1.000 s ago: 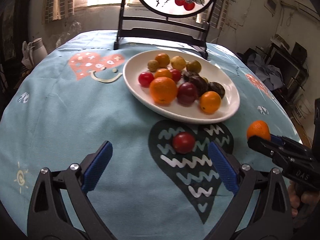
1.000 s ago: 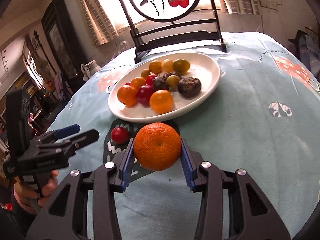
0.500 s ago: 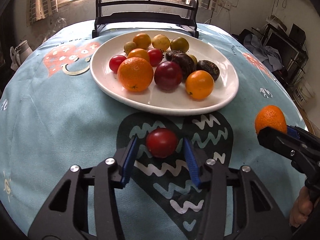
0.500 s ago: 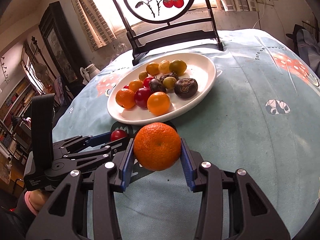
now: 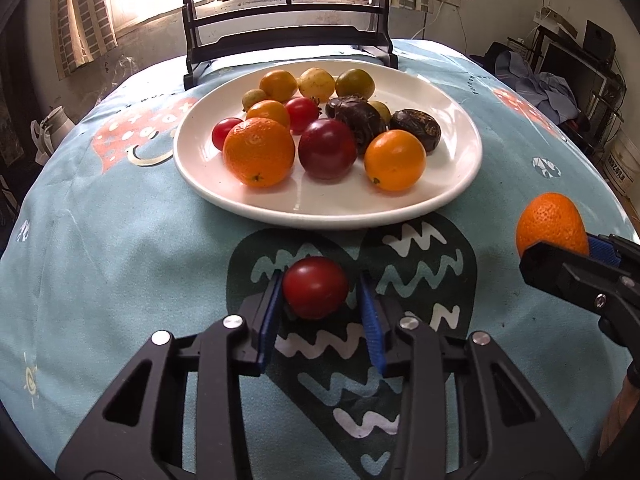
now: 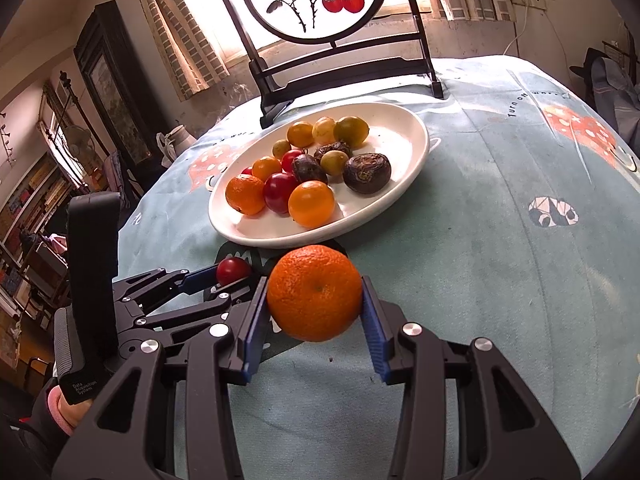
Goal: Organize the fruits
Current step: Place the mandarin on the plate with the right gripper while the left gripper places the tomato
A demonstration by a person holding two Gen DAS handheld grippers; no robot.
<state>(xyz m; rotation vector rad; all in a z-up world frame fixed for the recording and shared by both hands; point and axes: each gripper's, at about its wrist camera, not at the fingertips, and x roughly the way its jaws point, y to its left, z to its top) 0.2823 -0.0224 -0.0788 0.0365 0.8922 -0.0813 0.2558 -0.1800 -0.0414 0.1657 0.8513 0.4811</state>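
Note:
A white plate point(image 5: 448, 184) holds several fruits: oranges, red tomatoes, dark passion fruits and small yellow ones; it also shows in the right wrist view point(image 6: 404, 148). My left gripper point(image 5: 318, 312) straddles a red tomato point(image 5: 315, 287) on the tablecloth just in front of the plate; the left pad touches it, a small gap shows at the right pad. The tomato point(image 6: 233, 270) also shows between those fingers in the right wrist view. My right gripper point(image 6: 314, 312) is shut on an orange point(image 6: 315, 292), held above the cloth; the orange point(image 5: 551, 222) shows at the right in the left wrist view.
A light blue patterned tablecloth point(image 5: 100, 260) covers the round table. A black stand with a round painted panel point(image 6: 344, 76) stands behind the plate. Furniture and clutter surround the table.
My left gripper moved forward around the red tomato and narrowed from wide open to almost shut on it. My right gripper keeps holding the orange, nearly still.

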